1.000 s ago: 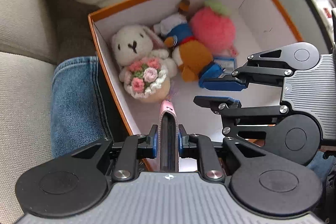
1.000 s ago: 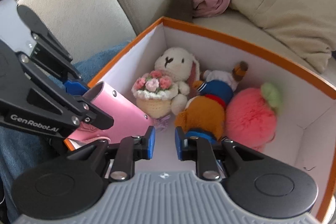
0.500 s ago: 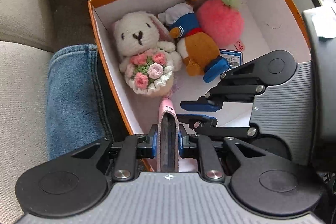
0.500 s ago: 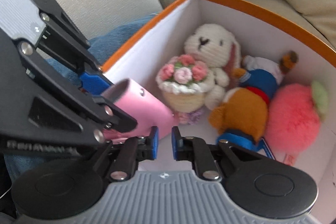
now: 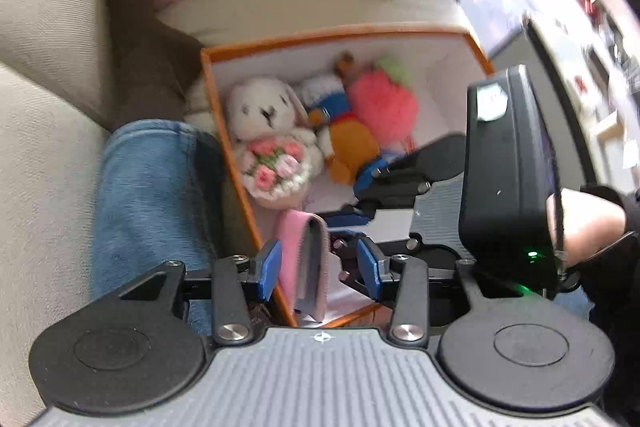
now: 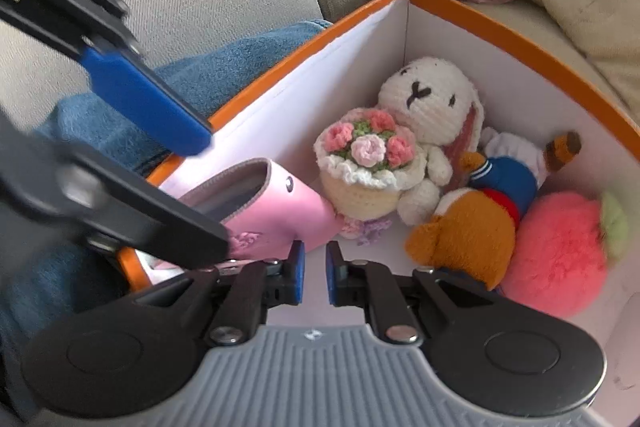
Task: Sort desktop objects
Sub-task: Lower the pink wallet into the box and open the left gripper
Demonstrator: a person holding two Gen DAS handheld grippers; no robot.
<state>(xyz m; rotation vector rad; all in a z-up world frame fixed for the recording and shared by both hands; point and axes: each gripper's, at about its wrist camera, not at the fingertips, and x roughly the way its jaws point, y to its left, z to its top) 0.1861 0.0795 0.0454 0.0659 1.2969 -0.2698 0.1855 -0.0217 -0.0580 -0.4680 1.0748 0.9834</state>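
Pink pouch (image 5: 306, 259) is seen low centre of the left wrist view, inside the orange-rimmed box (image 5: 224, 131) against its left wall, between the left gripper (image 5: 318, 265) pads but apart from them; those jaws have just been opening and nothing is gripped. Right gripper (image 6: 314, 273) is held nearly closed, empty, just beside the pouch. Beyond, a crocheted rabbit (image 6: 428, 107) with bouquet, an orange plush (image 6: 468, 231) and a pink pompom (image 6: 560, 251) are packed together.
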